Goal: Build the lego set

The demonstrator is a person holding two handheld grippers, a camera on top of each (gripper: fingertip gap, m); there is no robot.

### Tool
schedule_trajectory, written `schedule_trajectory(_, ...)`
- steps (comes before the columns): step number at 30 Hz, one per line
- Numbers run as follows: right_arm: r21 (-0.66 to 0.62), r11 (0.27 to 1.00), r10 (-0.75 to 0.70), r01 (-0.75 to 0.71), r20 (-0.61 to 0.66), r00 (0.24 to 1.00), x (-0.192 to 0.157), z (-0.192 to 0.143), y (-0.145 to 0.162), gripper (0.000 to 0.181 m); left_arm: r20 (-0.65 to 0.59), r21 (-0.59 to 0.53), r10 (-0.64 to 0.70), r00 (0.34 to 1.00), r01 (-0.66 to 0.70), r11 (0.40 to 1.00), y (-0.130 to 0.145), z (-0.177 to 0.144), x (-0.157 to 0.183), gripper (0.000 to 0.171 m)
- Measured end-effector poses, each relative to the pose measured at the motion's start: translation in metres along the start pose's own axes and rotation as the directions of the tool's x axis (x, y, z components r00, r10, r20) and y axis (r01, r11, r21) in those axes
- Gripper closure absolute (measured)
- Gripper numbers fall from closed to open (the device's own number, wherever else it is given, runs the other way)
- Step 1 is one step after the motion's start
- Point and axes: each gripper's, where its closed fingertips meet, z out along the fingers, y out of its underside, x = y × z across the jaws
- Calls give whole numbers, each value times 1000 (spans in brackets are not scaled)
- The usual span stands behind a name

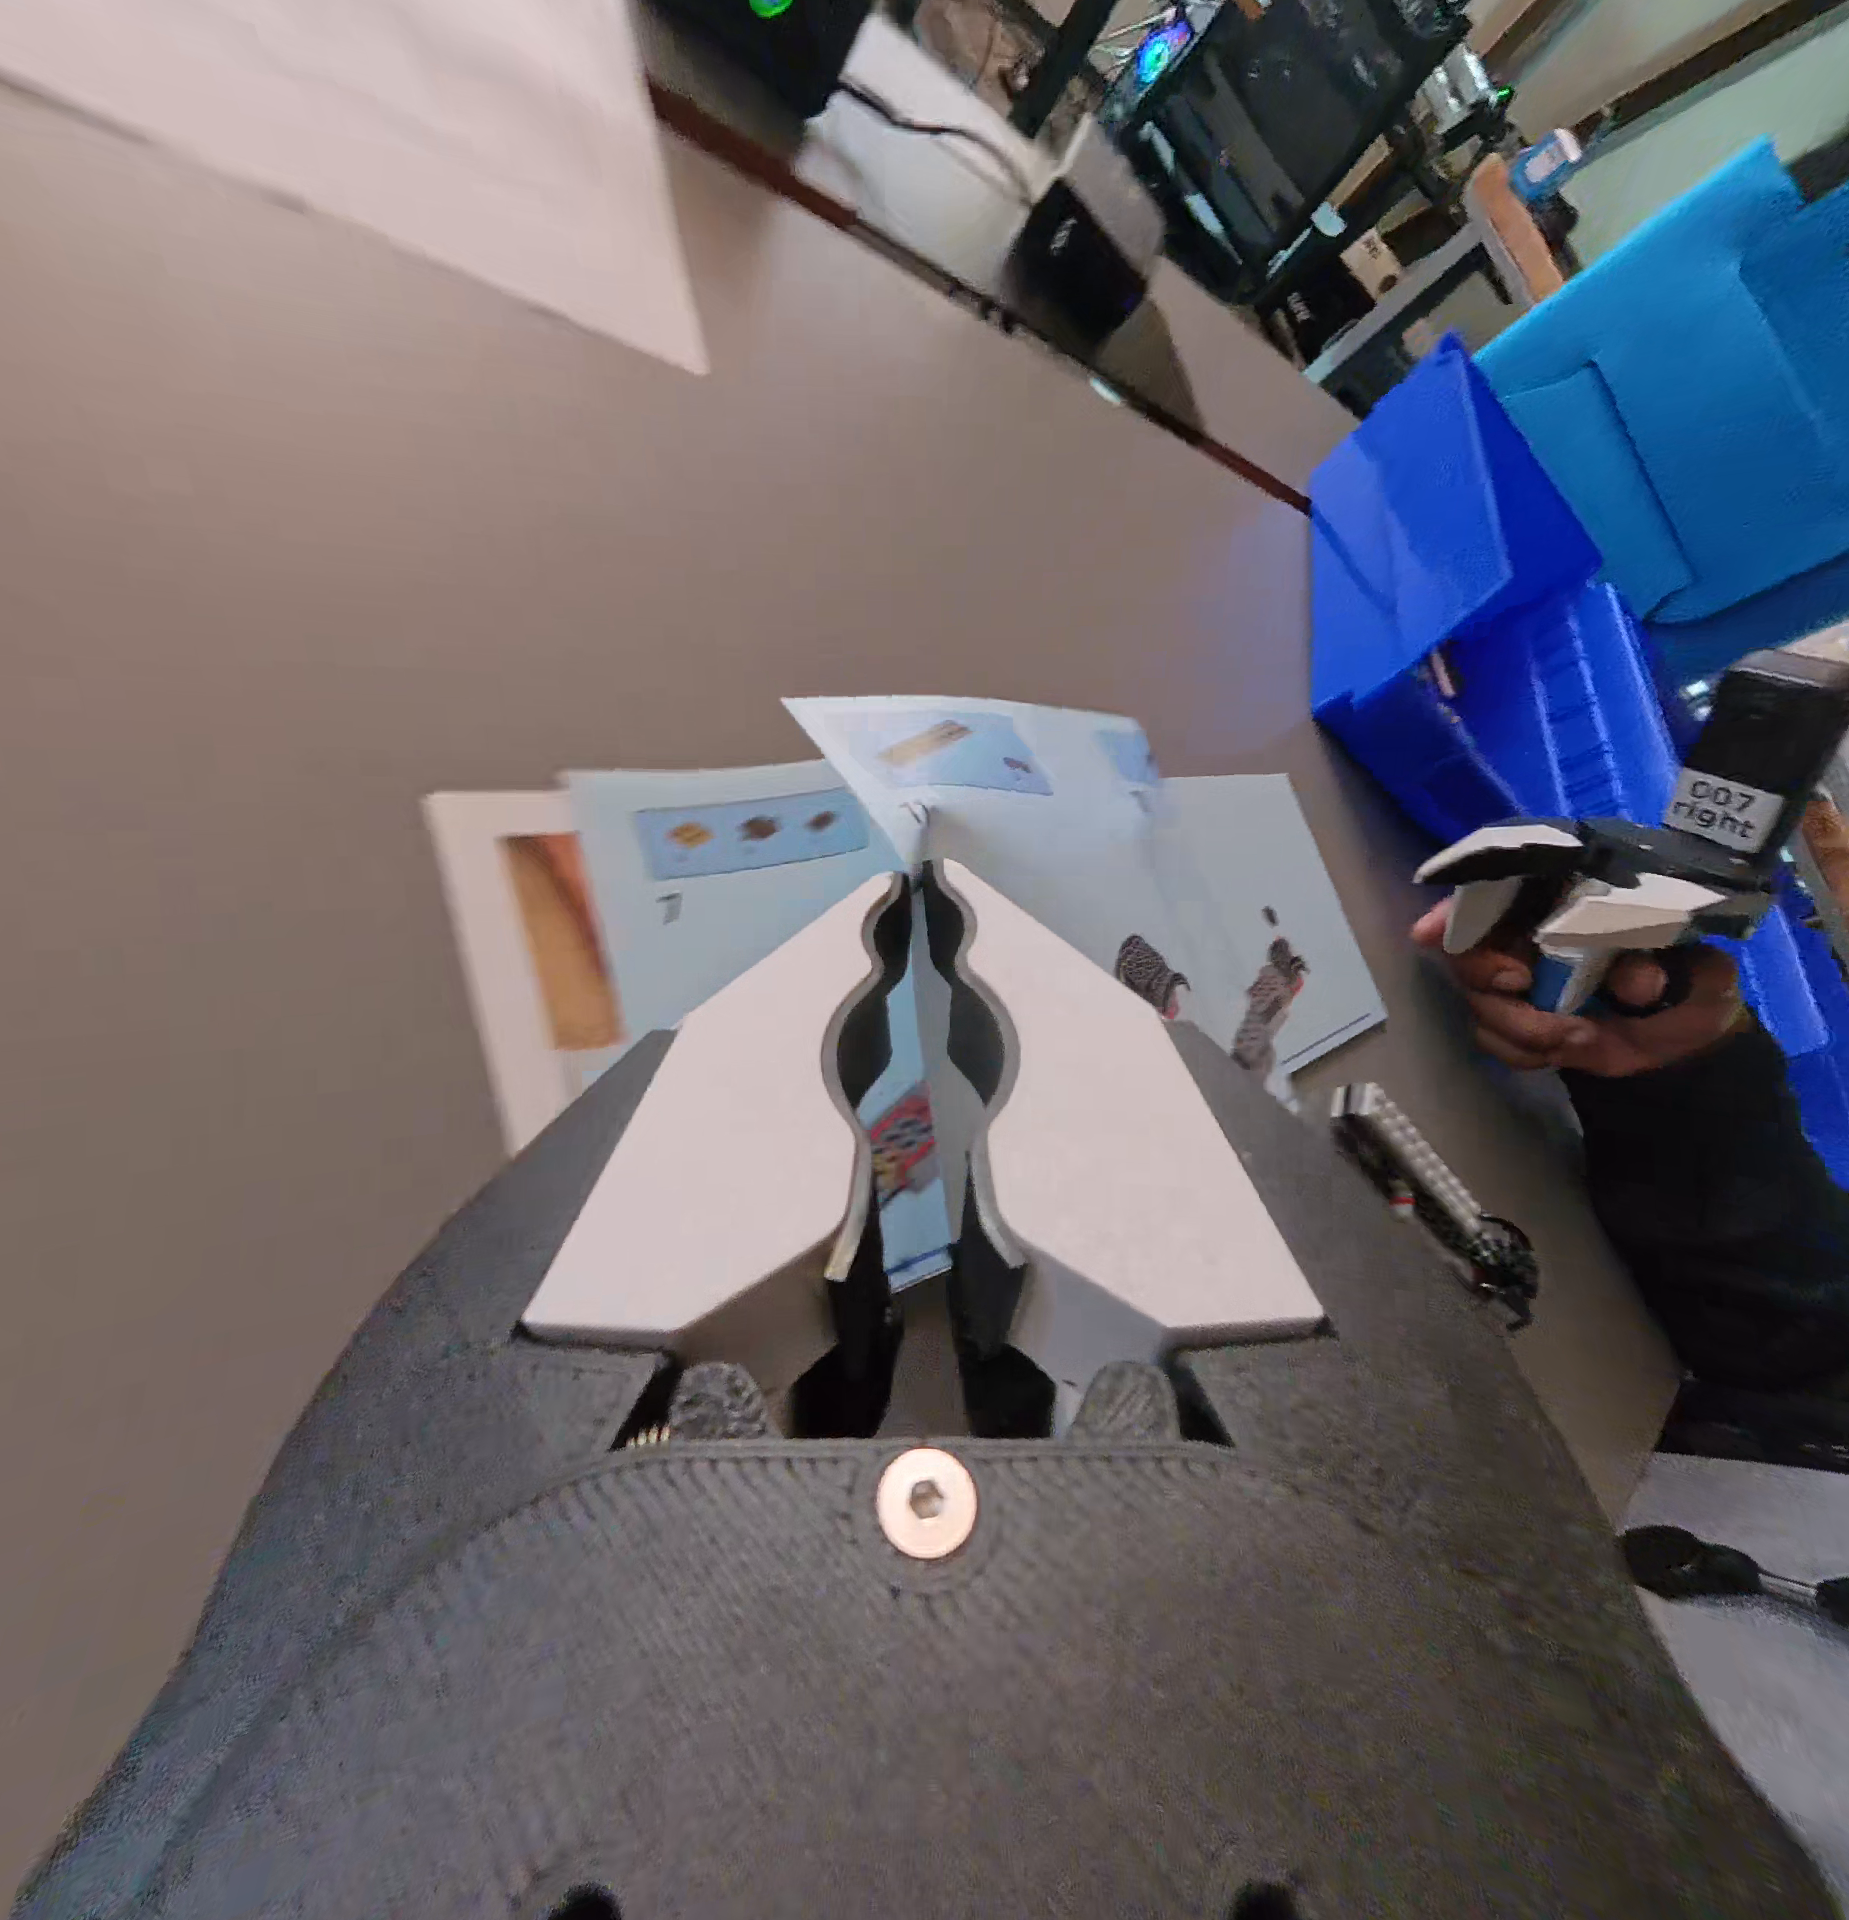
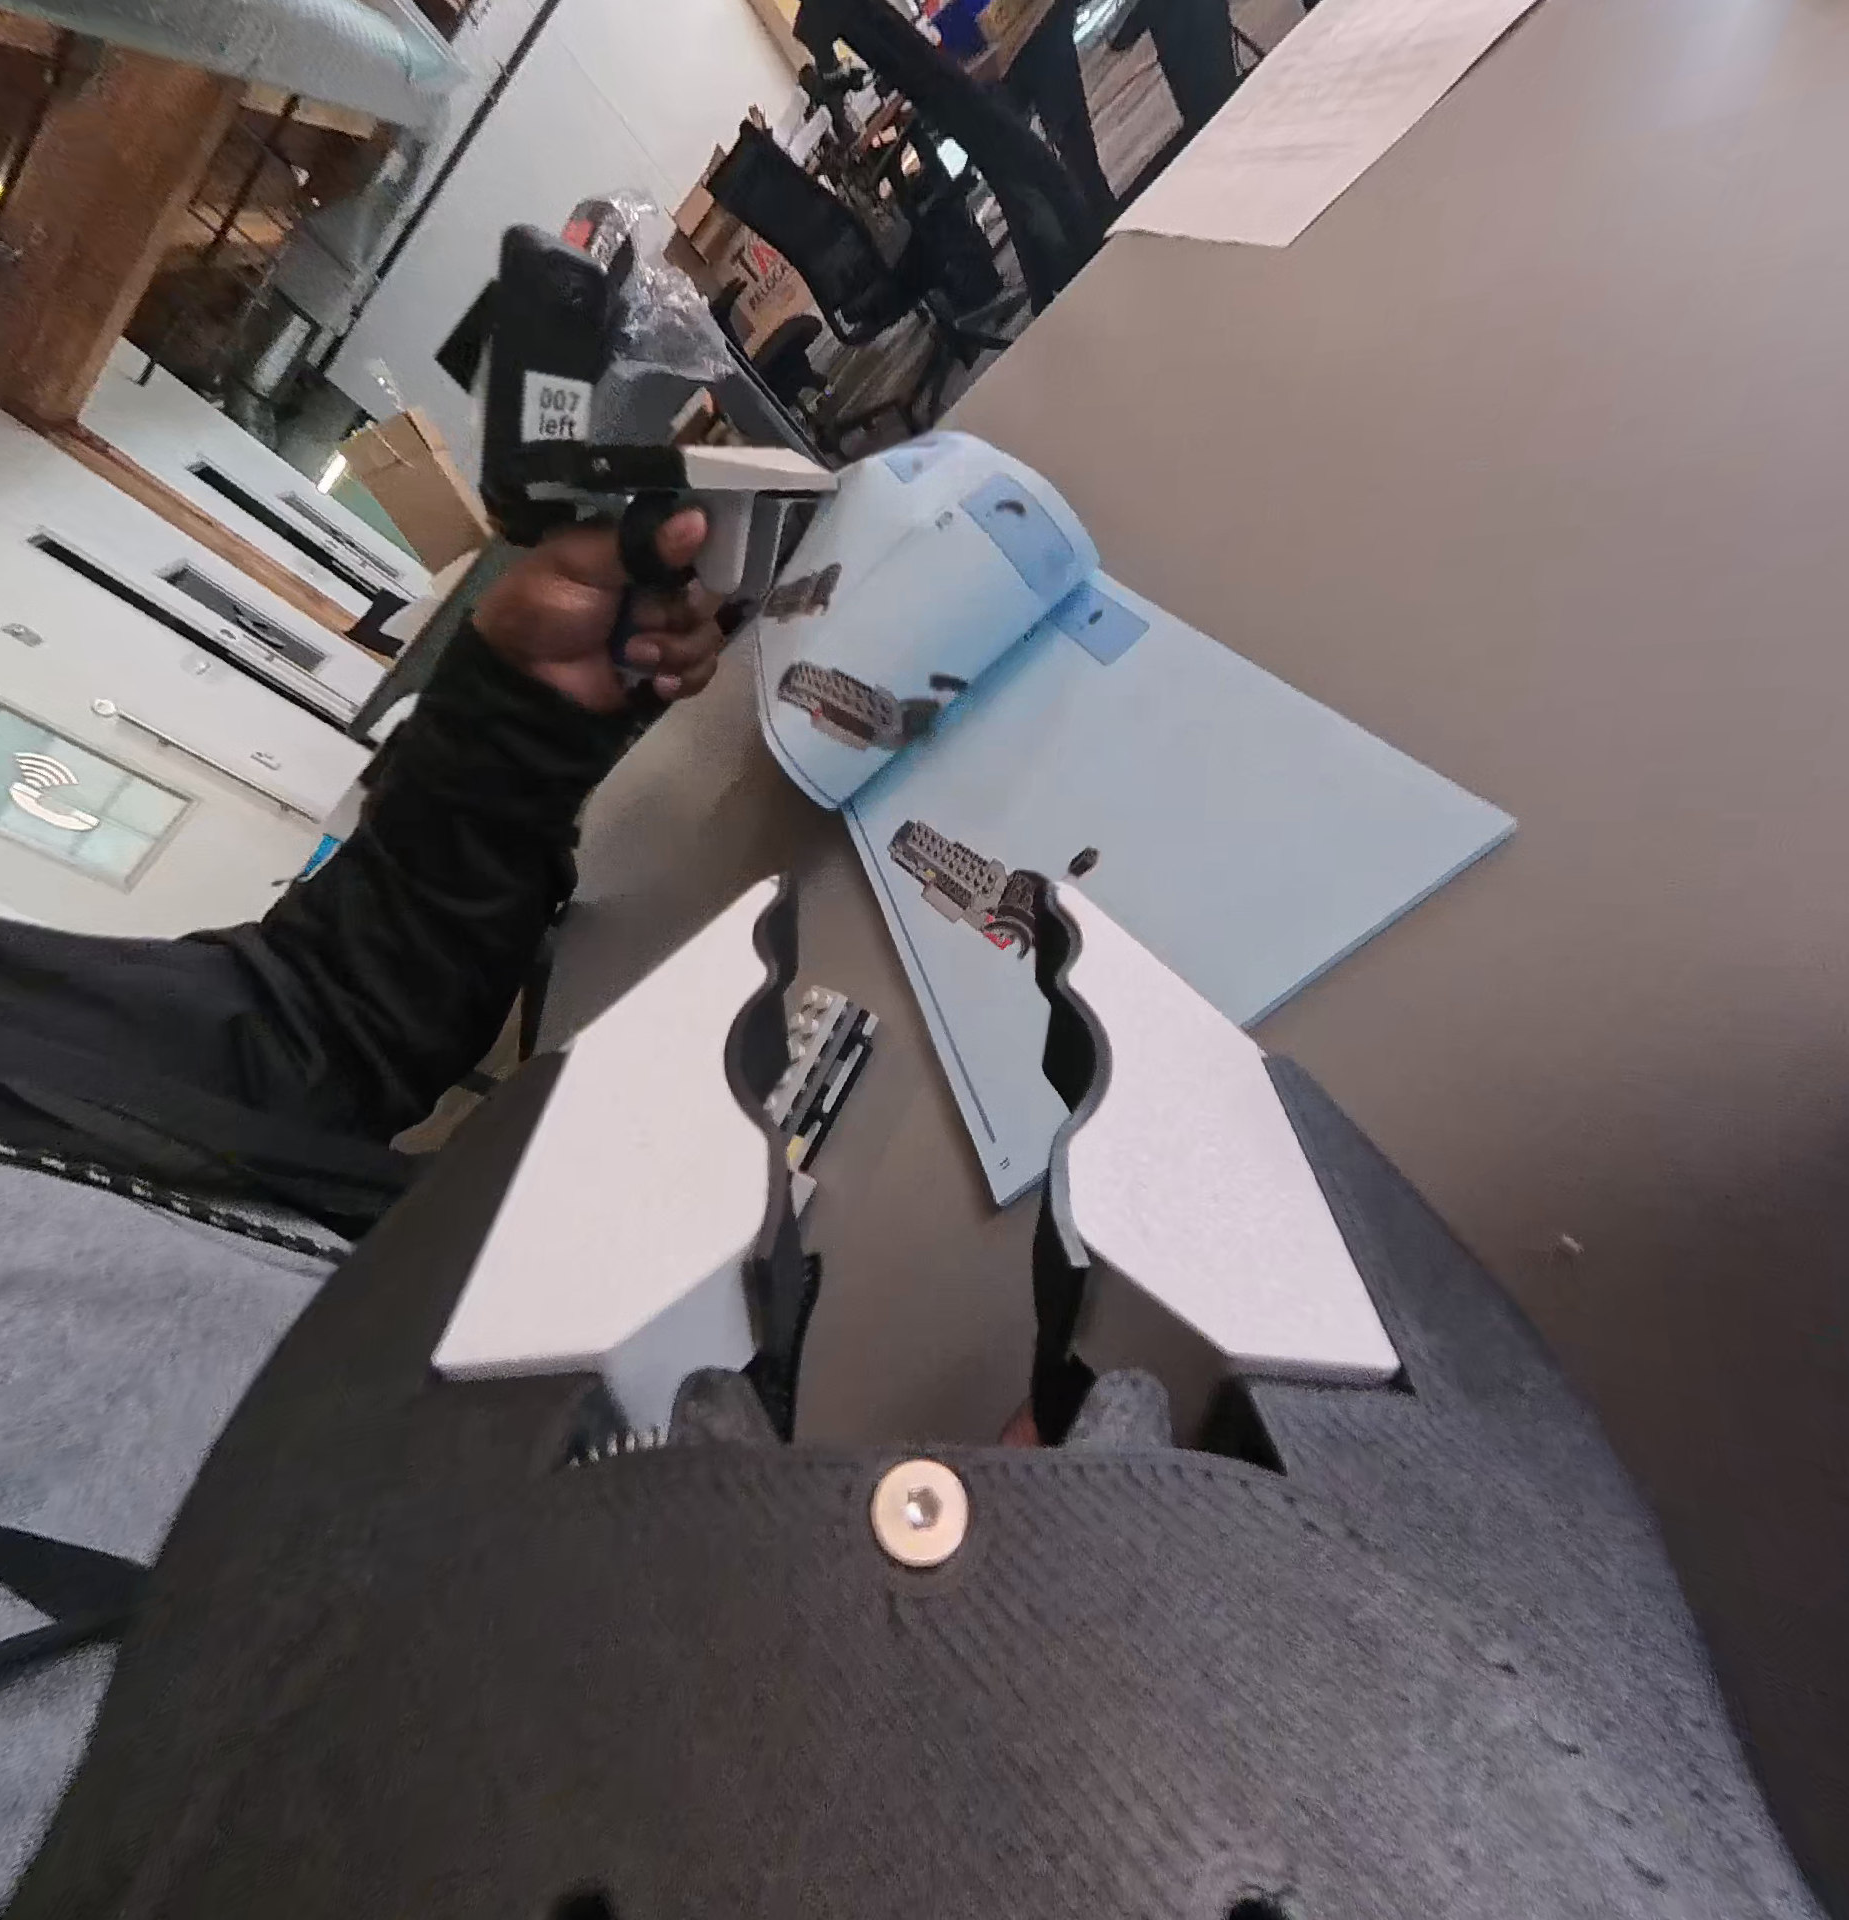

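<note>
Tabletop [image 2: 1522, 520]; lego assembly [image 2: 821, 1060] half-hidden behind fingers [image 2: 639, 1143]

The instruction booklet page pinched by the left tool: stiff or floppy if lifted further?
Likely floppy: the page already arches in a curve from the left tool. Probably light, being thin paper. It may tear if yanked, since the rest of the booklet lies flat on the table.

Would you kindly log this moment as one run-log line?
left gripper: shut on booklet page | right gripper: open, empty | lego build: on table
</note>
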Motion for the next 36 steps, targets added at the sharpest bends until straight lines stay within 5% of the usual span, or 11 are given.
schedule_trajectory(8, -7, 1000, -27, 26, -43, 999, -6, -16, 17, 132, 147, -46, -36, 989, 43, 998, 16, -10, -63, 165)
schedule_trajectory(16, 49, 996, -65, 75, -170, 983, -14, -74, 40, 131, 284, -15, 74, 956, -73, 997, 4, -37, -71, 144)
schedule_trajectory(20, 141, 986, -51, 91, -262, 964, -14, -118, 49, 132, 220, 46, 231, 948, -247, 968, -14, -40, -17, 135)
schedule_trajectory(25, 252, 960, -41, 123, -307, 951, -23, -159, 58, 131, 26, 59, 450, 893, -451, 891, -9, -2, 98, 117)
schedule_trajectory(32, 275, 948, -53, 160, -360, 931, -28, -186, 68, 132, -329, 127, 573, 751, -566, 815, 56, 86, 269, 110)
schedule_trajectory(36, 334, 930, -22, 149, -357, 934, -28, -198, 65, 132, -410, 106, 542, 734, -552, 827, 104, 126, 321, 111)
